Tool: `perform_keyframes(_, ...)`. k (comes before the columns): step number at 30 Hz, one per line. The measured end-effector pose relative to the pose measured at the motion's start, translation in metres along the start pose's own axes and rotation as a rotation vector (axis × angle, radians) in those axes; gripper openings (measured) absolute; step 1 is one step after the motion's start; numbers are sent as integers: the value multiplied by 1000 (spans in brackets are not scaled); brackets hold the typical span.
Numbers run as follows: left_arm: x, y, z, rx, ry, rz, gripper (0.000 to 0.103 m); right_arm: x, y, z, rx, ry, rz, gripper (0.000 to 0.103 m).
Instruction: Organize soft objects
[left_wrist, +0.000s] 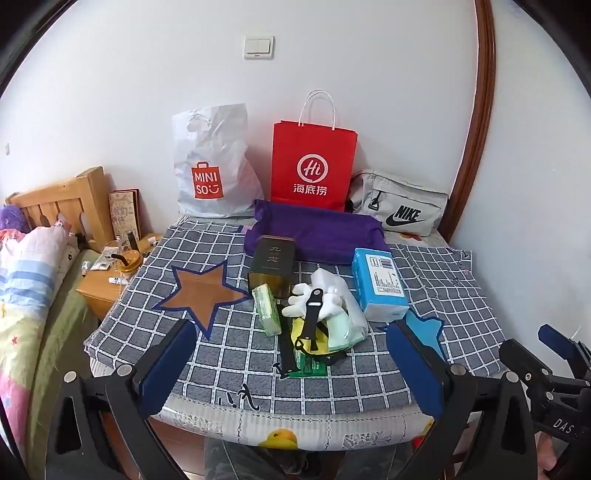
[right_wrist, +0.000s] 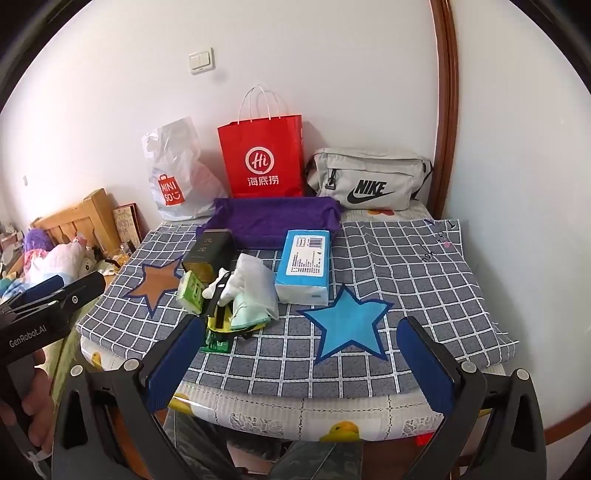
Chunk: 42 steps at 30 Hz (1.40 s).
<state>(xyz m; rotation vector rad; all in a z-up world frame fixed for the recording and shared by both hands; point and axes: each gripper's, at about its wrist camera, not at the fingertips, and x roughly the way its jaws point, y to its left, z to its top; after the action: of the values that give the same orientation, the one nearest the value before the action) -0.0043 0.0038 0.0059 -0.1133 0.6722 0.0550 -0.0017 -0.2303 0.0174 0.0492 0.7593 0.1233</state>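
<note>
A: How did the soft things look?

B: They lay in a small heap (left_wrist: 317, 314) at the middle of the checked cloth (left_wrist: 369, 376), just in front of the purple towel (left_wrist: 317, 229). White gloves (left_wrist: 314, 295) sat on top with a black strap (left_wrist: 312, 317) across them, a clear bag of pale green cloth (right_wrist: 255, 295) beside them, and something yellow (left_wrist: 301, 339) underneath.

A: And around the heap?

B: A green tissue pack (left_wrist: 266, 308) touched it on the left, a dark tin (left_wrist: 273, 262) stood between it and the towel, and a blue tissue pack (left_wrist: 378, 284) lay just right of the heap. Behind the towel, along the wall, stood a white Miniso bag (left_wrist: 212, 166), a red paper bag (left_wrist: 314, 166) and a grey Nike pouch (left_wrist: 399, 206).

A: The grippers?

B: The left gripper (left_wrist: 291, 365) had its jaws spread wide, empty, with the heap seen between them but farther off. The right gripper (right_wrist: 299, 362) was likewise wide apart and empty, over a blue star (right_wrist: 347, 321) to the right of the heap. Nothing stood between either one and the pile.
</note>
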Motion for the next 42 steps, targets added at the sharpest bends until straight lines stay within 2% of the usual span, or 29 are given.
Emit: perform_keyframes(42,-1,1,-6,13,-4,22,103,-7,-1,-5,-2,-25,2,103)
